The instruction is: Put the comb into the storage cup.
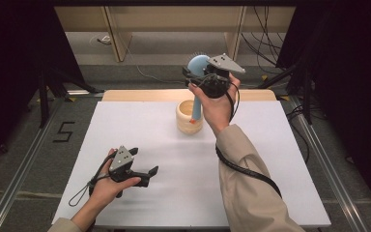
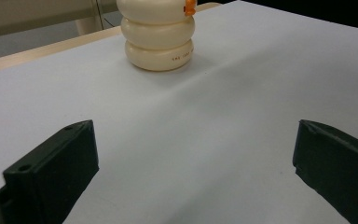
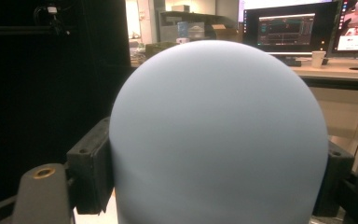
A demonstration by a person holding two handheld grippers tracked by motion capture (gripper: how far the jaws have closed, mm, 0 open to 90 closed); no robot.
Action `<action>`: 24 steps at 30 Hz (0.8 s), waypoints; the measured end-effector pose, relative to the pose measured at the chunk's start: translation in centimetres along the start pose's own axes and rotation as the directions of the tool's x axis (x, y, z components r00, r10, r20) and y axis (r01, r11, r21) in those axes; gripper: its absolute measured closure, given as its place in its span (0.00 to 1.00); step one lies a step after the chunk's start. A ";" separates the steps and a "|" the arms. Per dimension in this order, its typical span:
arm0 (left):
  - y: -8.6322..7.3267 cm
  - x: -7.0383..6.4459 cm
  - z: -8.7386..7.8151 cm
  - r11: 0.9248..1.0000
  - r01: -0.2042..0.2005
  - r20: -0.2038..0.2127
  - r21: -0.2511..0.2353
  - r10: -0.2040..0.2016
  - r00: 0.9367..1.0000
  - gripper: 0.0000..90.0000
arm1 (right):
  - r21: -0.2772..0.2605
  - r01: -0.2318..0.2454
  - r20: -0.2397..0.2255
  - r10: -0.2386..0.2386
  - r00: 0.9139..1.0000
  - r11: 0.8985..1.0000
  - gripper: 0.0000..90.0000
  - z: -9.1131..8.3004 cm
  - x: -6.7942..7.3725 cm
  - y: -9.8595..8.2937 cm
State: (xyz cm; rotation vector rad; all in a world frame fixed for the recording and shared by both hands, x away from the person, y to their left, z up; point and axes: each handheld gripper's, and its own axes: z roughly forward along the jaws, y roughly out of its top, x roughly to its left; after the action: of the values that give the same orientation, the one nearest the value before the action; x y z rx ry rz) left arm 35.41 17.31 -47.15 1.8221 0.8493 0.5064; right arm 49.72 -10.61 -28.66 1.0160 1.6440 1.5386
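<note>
Your left gripper (image 1: 142, 164) rests low over the white table (image 1: 140, 125) near its front left, jaws spread wide apart with nothing between them. In the left gripper view both black jaws are cut off by the bottom edge, and bare table lies between them. Farther off in that view stands the cream ribbed holder (image 2: 158, 39), its top cropped by the frame, with a small orange piece (image 2: 189, 6) at its upper edge that is too cropped to identify.

In the high view the holder (image 1: 189, 117) sits on the table toward the far middle. A blue brush (image 1: 197, 67) rises from it: the handle goes down into the holder's mouth, so its lower end is hidden.

Your right gripper (image 1: 204, 72) is raised above the holder and clamped on the brush's rounded head. In the right gripper view the blue dome (image 3: 219, 135) hides most of both jaws, which press against its sides. Bristles are barely visible along the head's far edge.
</note>
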 end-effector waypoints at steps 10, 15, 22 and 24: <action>0.0 0.0 0.0 1.000 -0.001 0.000 0.001 0.001 1.000 0.00 | -0.006 0.006 0.006 -0.006 1.000 1.000 0.24 0.5 0.0 0.0; 0.0 0.0 0.0 1.000 -0.001 -0.001 0.000 0.001 1.000 0.00 | -0.009 0.004 0.013 -0.004 1.000 1.000 0.24 0.7 -0.1 0.0; -0.1 0.0 0.0 1.000 -0.002 0.000 0.003 0.002 1.000 0.00 | -0.010 0.005 0.013 -0.004 1.000 1.000 0.24 0.9 -0.1 0.0; -0.1 0.0 0.1 1.000 -0.001 0.000 0.000 0.001 1.000 0.00 | -0.011 0.003 0.012 -0.002 1.000 1.000 0.24 1.0 -0.1 0.0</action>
State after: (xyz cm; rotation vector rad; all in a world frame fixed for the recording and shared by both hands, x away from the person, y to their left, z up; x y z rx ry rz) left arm 35.41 17.28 -47.25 1.8229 0.8487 0.5070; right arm 50.60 -10.23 -28.78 1.0148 1.6265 1.5359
